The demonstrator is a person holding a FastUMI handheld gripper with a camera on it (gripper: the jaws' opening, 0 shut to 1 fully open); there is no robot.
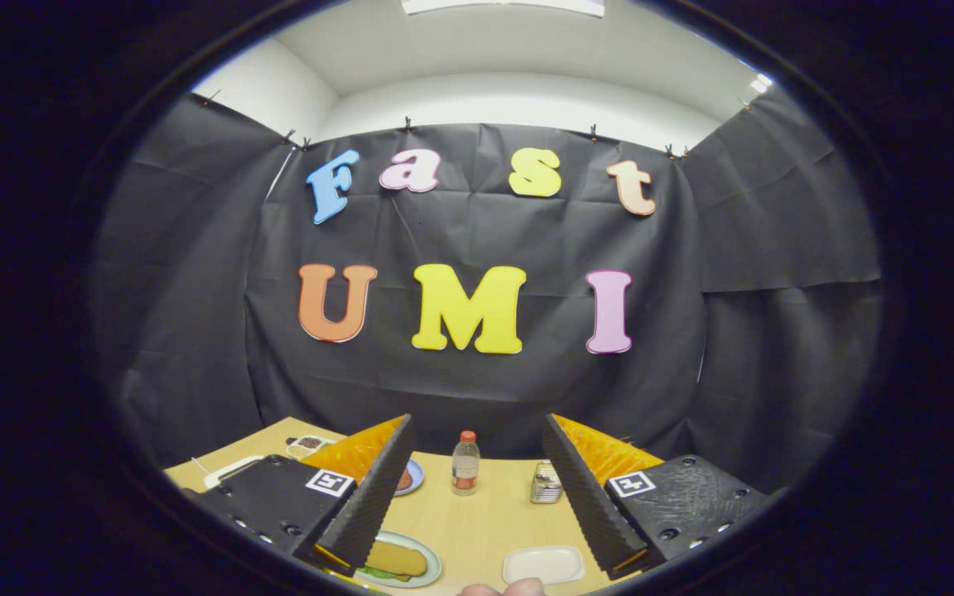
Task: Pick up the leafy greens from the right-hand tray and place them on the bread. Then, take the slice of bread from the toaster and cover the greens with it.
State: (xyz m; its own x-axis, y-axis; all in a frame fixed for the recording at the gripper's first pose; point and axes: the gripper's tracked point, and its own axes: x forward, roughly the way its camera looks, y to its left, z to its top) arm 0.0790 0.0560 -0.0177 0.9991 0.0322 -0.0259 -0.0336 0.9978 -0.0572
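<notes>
Looking along the gripper [477, 488], we see its two fingers spread wide apart with nothing held between them, raised above a light wooden table [485, 521]. Between the fingers and beyond them, near the black cloth wall, stands a clear bottle [465, 463] with a red cap. Just right of the bottle, close to the right finger, sits a small shiny toaster [545, 483]. Near the left finger lies a plate [430, 571] carrying bread [397, 559], with leafy greens [378, 573] peeking out beneath the slice. A pale tray [543, 564] rests on the table near the right finger, well apart from the plate. Behind the left finger we glimpse a small blue dish [411, 478] and, farther left, a white tray [226, 473] and a small container [307, 445]. Fingertips of a hand [503, 589] show at the table's near edge.
</notes>
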